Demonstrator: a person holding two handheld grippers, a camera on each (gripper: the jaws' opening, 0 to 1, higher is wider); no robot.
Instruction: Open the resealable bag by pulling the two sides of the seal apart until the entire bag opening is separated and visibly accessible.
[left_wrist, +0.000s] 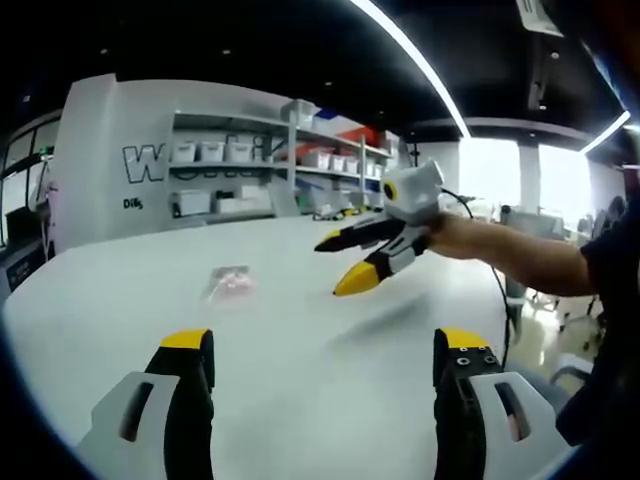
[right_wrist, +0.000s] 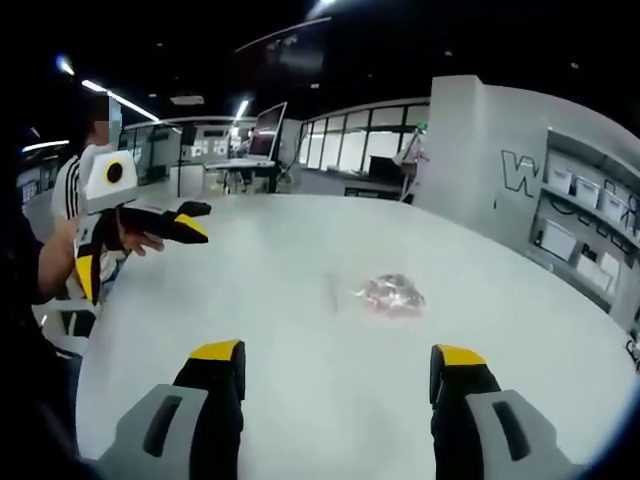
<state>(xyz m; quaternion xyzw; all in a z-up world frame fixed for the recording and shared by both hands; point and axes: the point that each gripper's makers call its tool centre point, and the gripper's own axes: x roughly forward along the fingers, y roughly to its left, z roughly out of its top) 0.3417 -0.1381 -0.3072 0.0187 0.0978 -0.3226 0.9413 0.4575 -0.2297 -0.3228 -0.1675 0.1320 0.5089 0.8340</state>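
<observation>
Lying untouched: one bag (right_wrist: 392, 294), two grippers (left_wrist: 325, 350) (right_wrist: 338, 368) apart.

Left gripper view: resealable bag (left_wrist: 228, 283) flat on table (left_wrist: 300, 380), ahead of left hand-held gripper (left_wrist: 325, 350), slightly left of its jaw axis, well apart from jaw tips. Right hand-held gripper (left_wrist: 345, 262) ahead-right of left one, above table, right of bag. Shelving (left_wrist: 280, 170) behind table's far edge.

Right gripper view: bag (right_wrist: 392, 294) ahead of right hand-held gripper (right_wrist: 338, 360), right of centre. Left hand-held gripper (right_wrist: 150, 240) far left, over table edge. Shelving (right_wrist: 580, 225) at right.
</observation>
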